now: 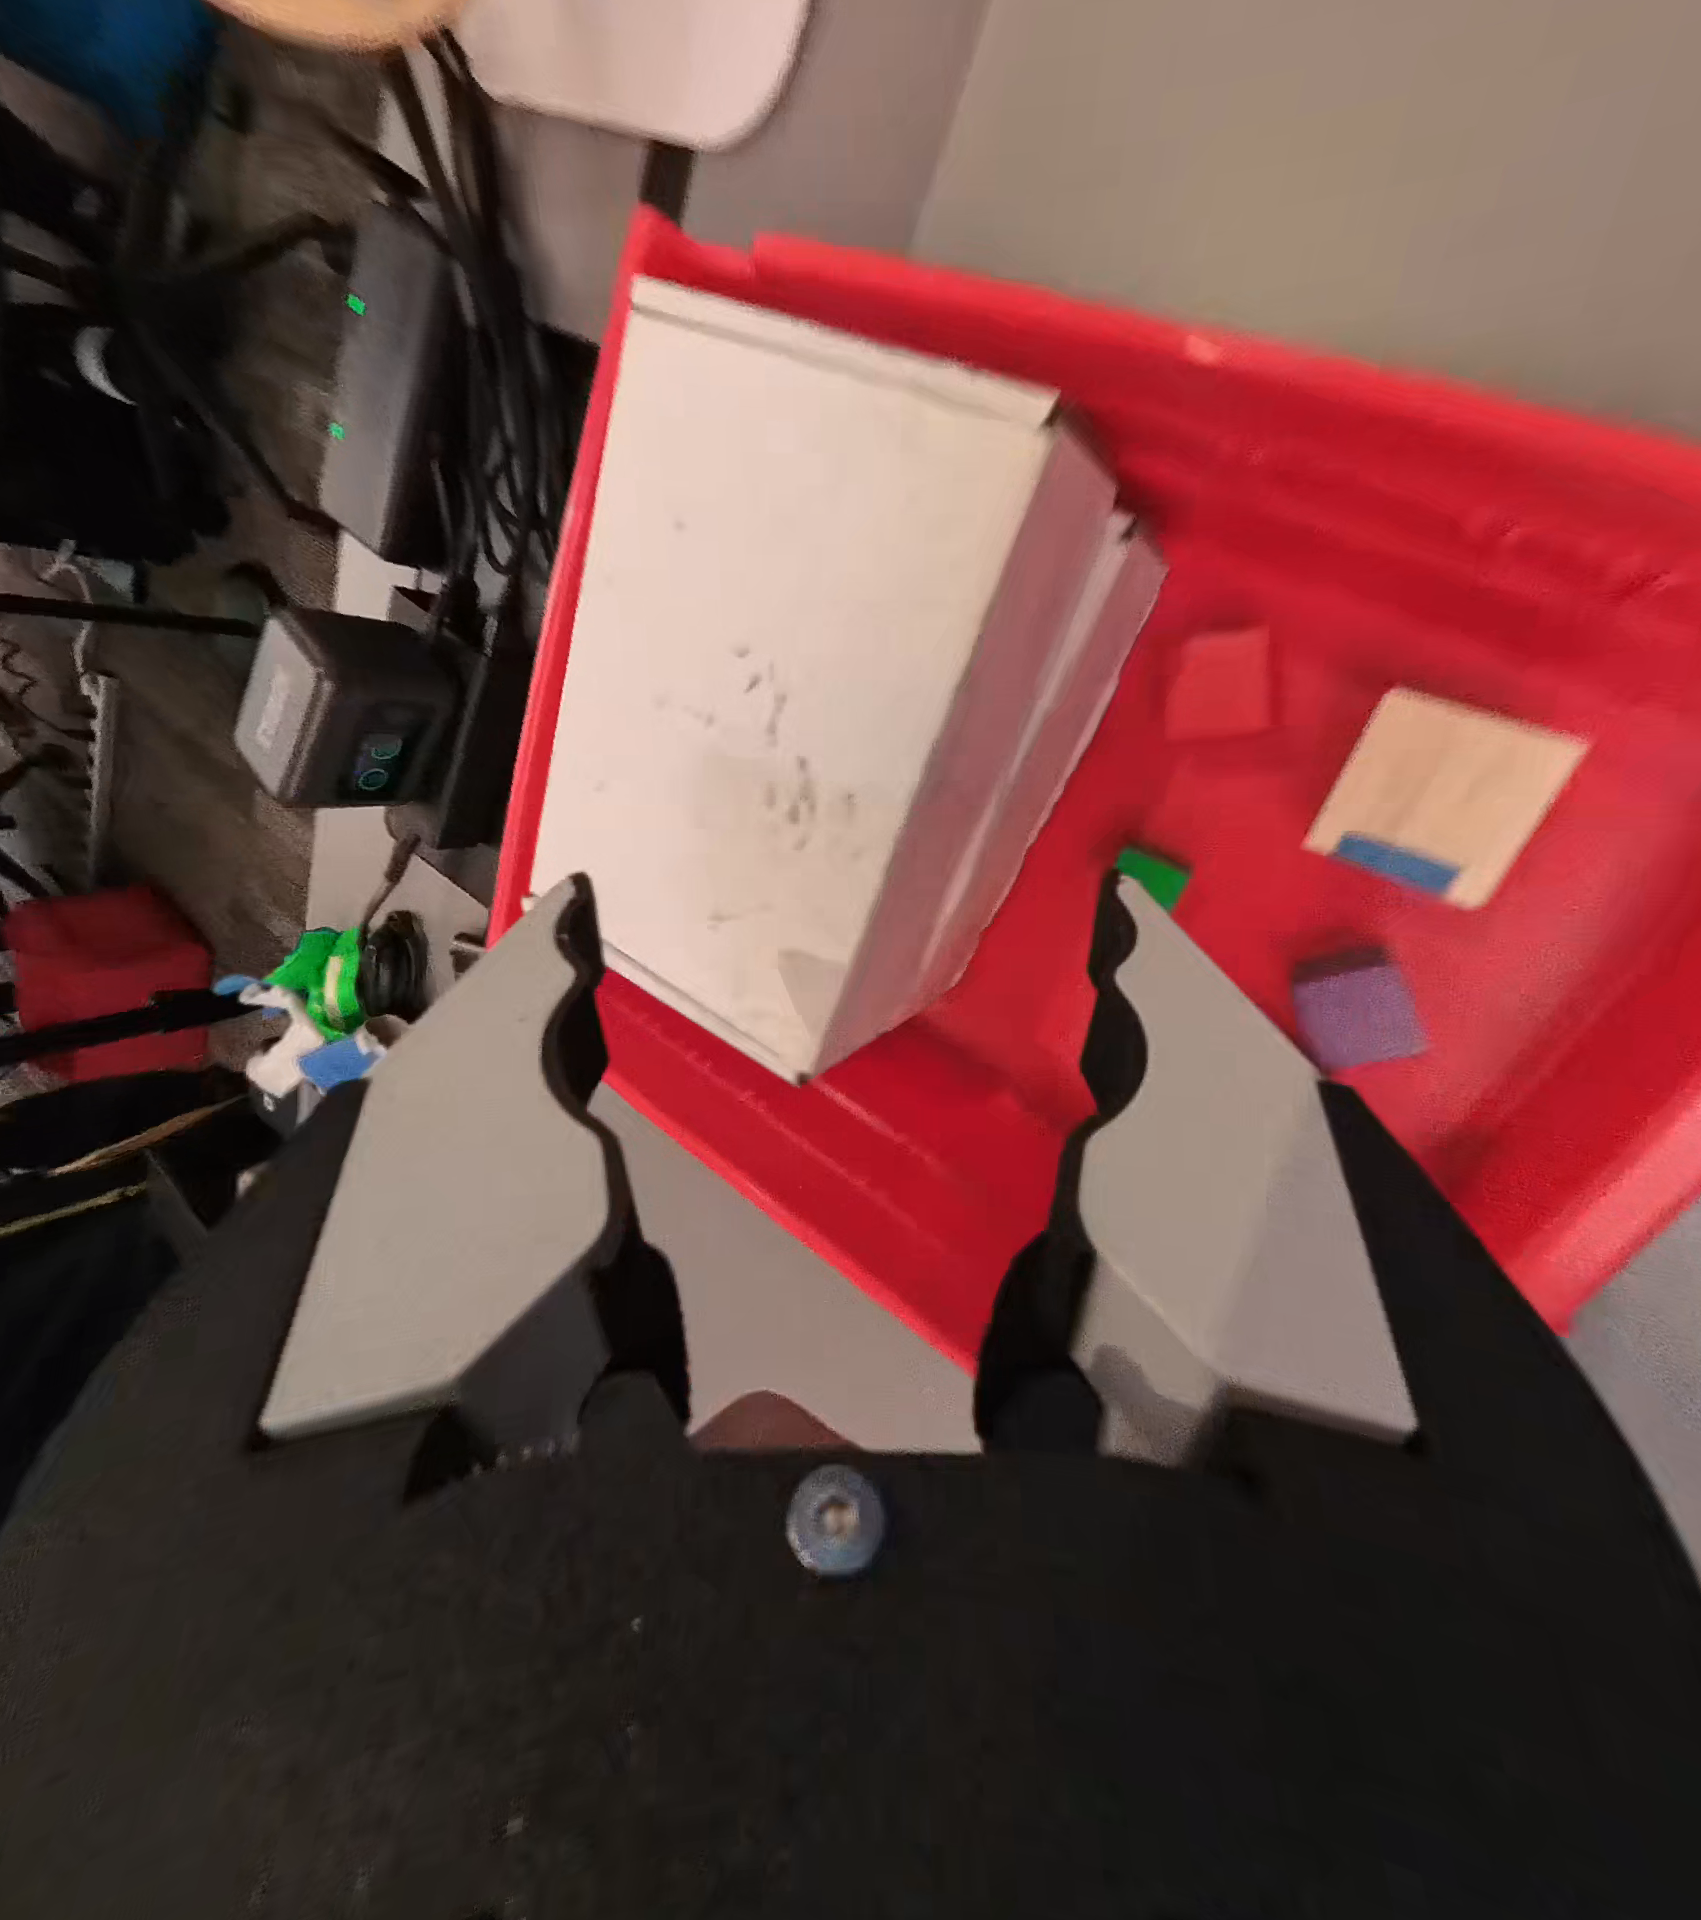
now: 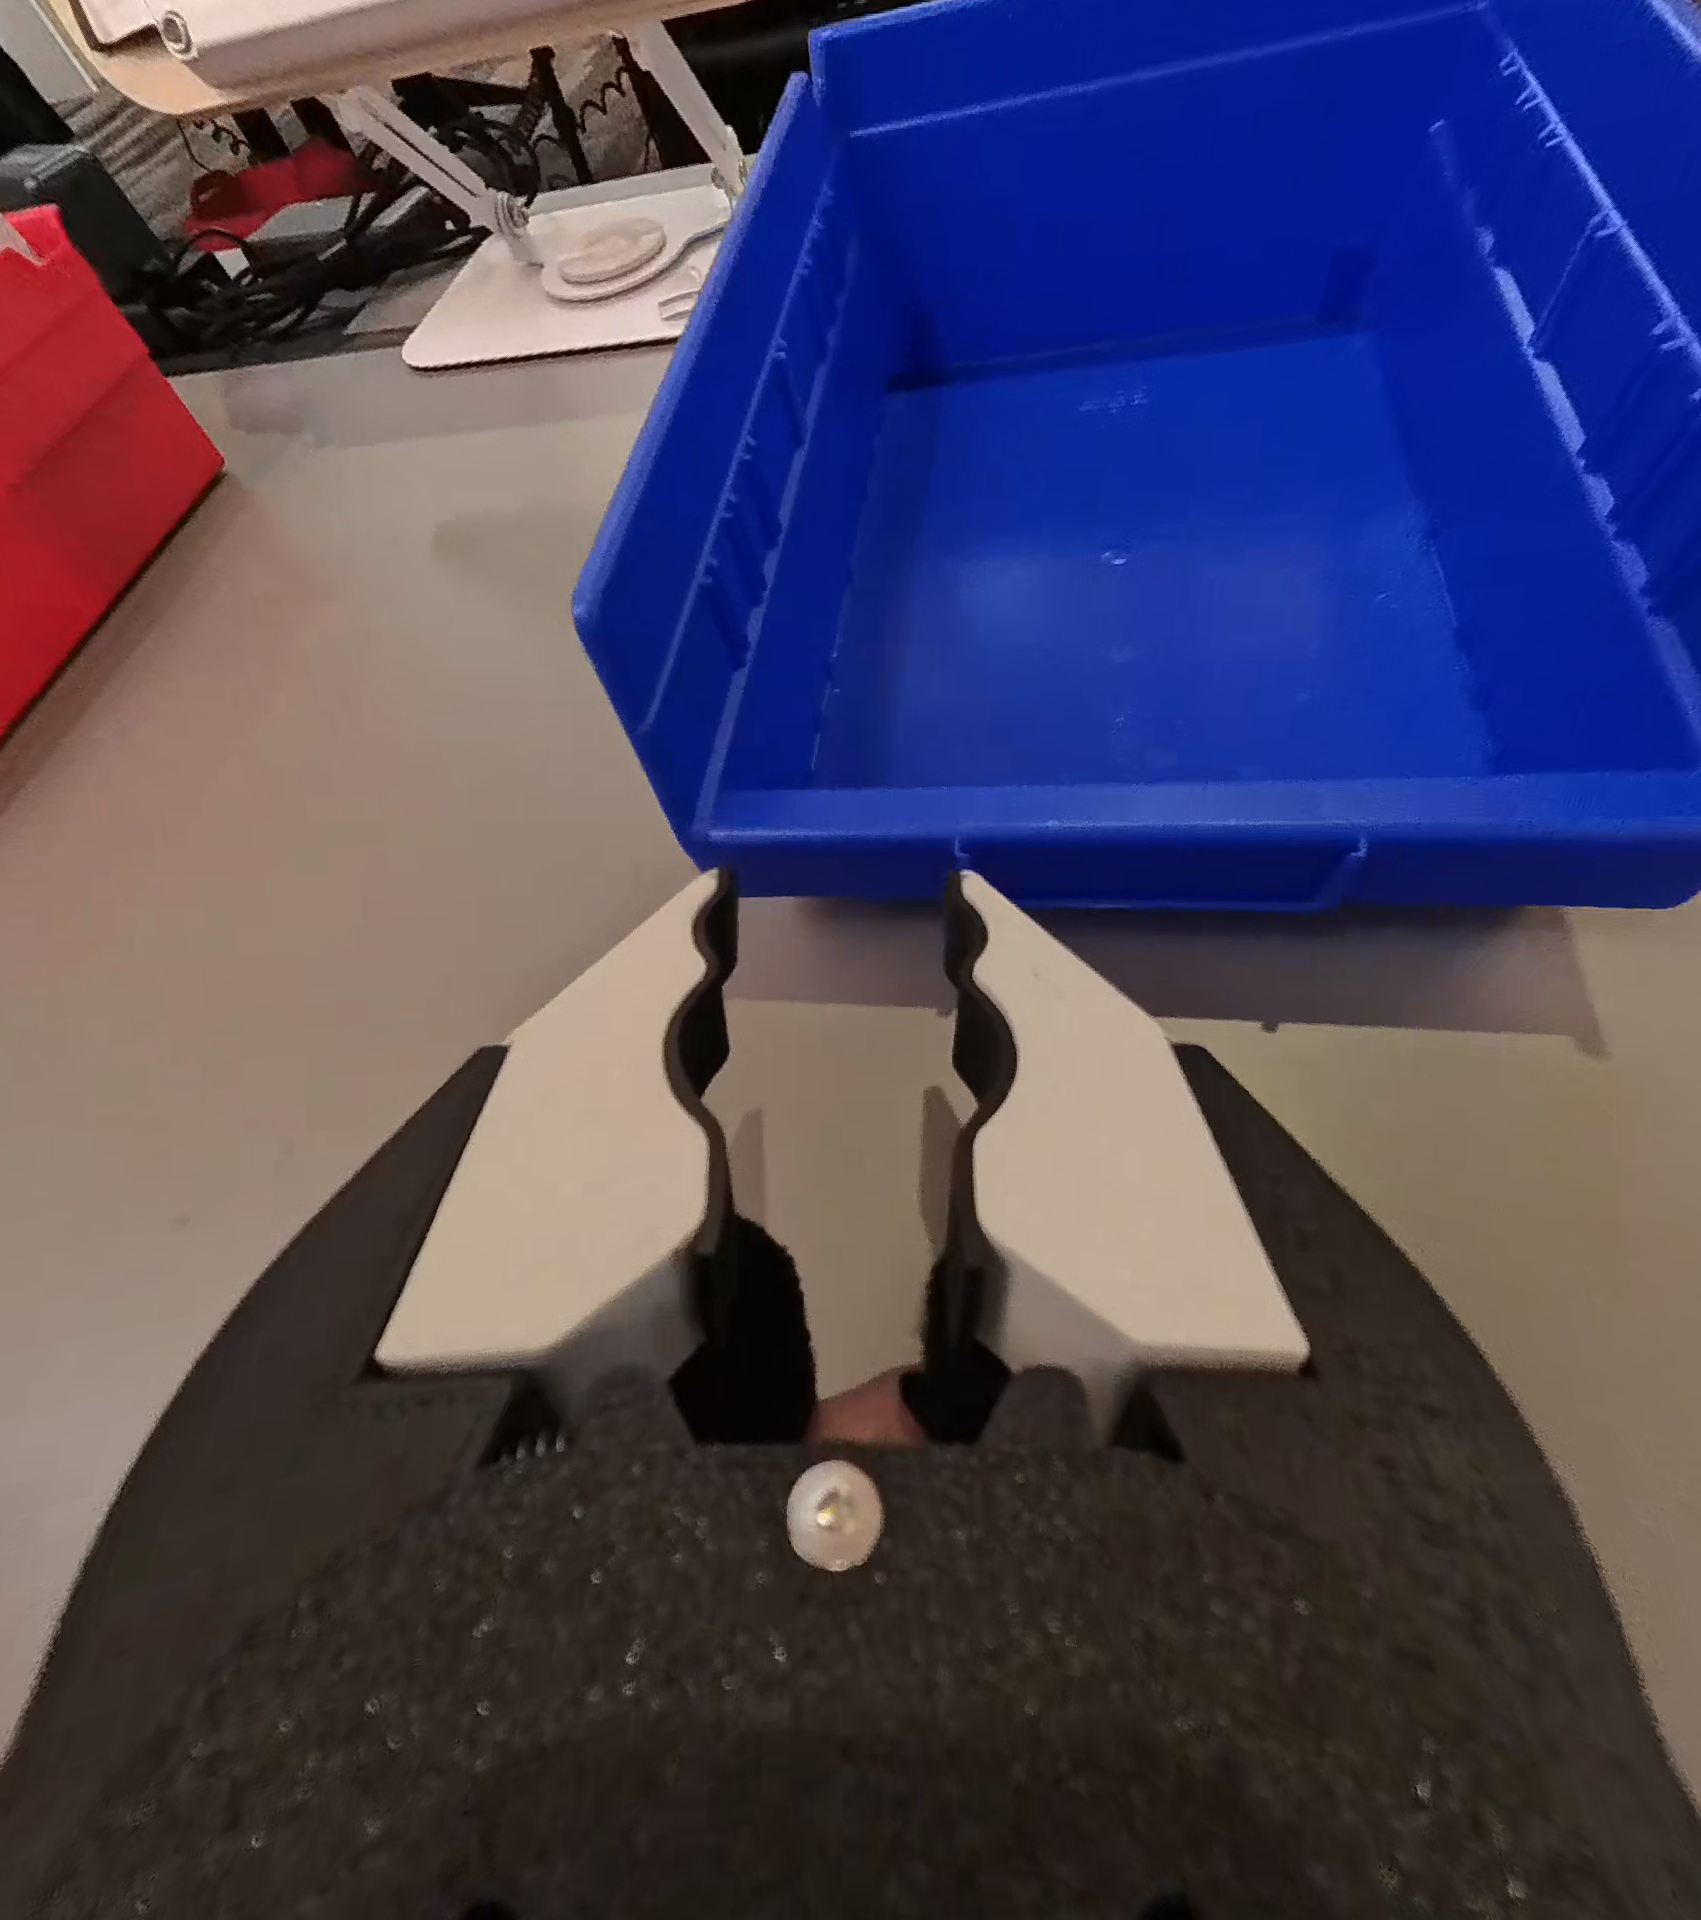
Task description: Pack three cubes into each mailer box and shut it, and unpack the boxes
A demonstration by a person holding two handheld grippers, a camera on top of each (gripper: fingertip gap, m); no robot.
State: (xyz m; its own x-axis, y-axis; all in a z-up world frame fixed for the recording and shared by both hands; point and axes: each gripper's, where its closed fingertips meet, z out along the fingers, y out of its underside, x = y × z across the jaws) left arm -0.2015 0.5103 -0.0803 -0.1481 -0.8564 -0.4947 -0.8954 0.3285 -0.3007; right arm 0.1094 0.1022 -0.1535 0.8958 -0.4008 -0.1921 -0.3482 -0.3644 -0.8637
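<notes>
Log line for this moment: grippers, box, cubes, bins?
left gripper: open, empty, over red bin | right gripper: open, empty, before blue bin | box: shut, in red bin | cubes: loose in red bin | blue bin: empty

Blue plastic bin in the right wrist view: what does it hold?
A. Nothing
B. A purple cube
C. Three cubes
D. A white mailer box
A: the blue plastic bin shows only its bare floor, with no cubes or box inside.

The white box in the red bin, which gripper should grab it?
Probably the left gripper: its open, empty jaws hang just before the white box in the red bin. The right gripper faces the blue bin.
</notes>
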